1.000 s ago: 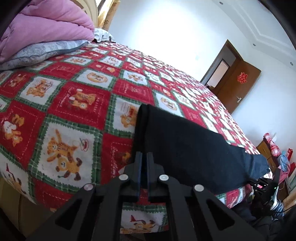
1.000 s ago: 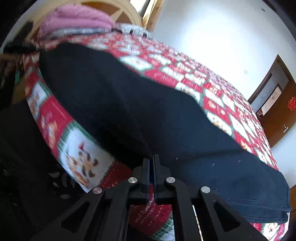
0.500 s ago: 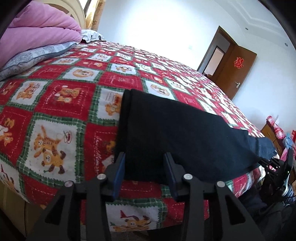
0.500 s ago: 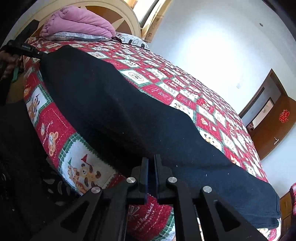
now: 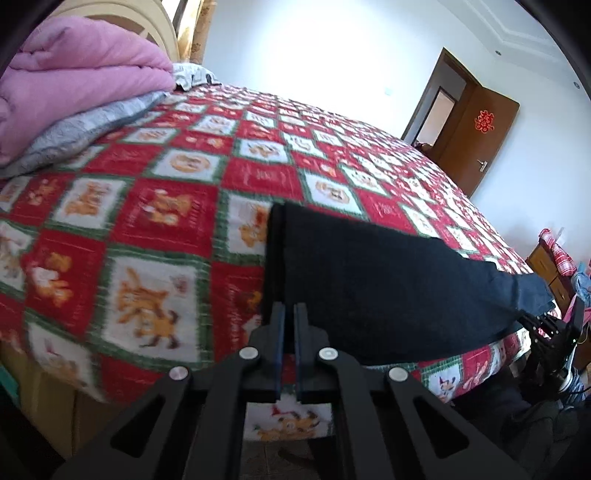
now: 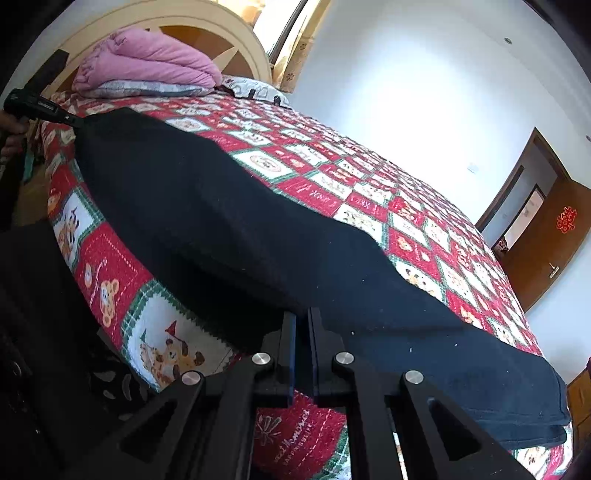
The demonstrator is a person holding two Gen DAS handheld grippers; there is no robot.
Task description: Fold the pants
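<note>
Dark navy pants (image 5: 369, 280) lie flat along the near edge of a bed with a red, green and white cartoon quilt (image 5: 166, 206). My left gripper (image 5: 289, 314) is shut, with its tips at the near corner of the pants' left end; whether cloth is pinched between them cannot be told. In the right wrist view the pants (image 6: 258, 229) stretch from far left to lower right. My right gripper (image 6: 302, 321) is shut at their near edge, around the middle. The left gripper (image 6: 40, 107) shows at the pants' far left end.
A pink duvet (image 5: 74, 81) on grey bedding (image 5: 92, 125) is stacked at the head of the bed by the cream headboard (image 6: 184, 22). A brown door (image 5: 476, 129) stands open in the far wall. A wooden cabinet (image 5: 546, 266) with clothes stands at the right.
My left gripper opened half a second ago and has shut again at the pants' left corner. The right gripper stayed shut at the near edge, and the right wrist view shifted slightly.
</note>
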